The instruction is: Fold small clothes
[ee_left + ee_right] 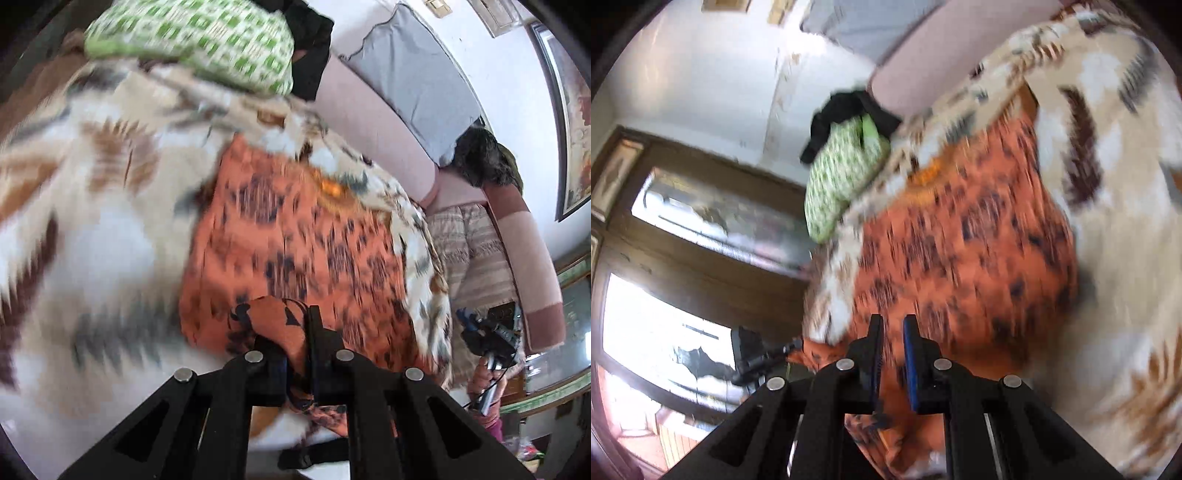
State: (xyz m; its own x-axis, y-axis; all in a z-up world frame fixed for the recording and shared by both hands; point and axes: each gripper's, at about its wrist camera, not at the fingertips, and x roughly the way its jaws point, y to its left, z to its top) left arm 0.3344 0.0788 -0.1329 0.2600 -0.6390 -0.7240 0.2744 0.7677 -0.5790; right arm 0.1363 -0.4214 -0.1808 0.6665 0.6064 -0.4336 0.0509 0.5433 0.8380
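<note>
An orange garment with dark blotches (pixel 295 229) lies spread on a cream, brown and grey patterned blanket (pixel 92 221). My left gripper (pixel 295 332) is shut on a bunched corner of it, lifted off the blanket. In the right wrist view the same garment (pixel 960 240) stretches away from my right gripper (pixel 893 332), whose blue-padded fingers pinch its near edge, with cloth hanging below them. The right gripper (pixel 491 332), held by a hand, also shows at the right of the left wrist view. Both views are blurred.
A green-and-white checked pillow (pixel 192 40) and a black cloth (pixel 310 55) lie at the blanket's far end. A pink sofa back (pixel 369 122) with a grey cushion (pixel 413 74) runs along the white wall. A dark wooden door with glass panes (pixel 701 221) stands beside it.
</note>
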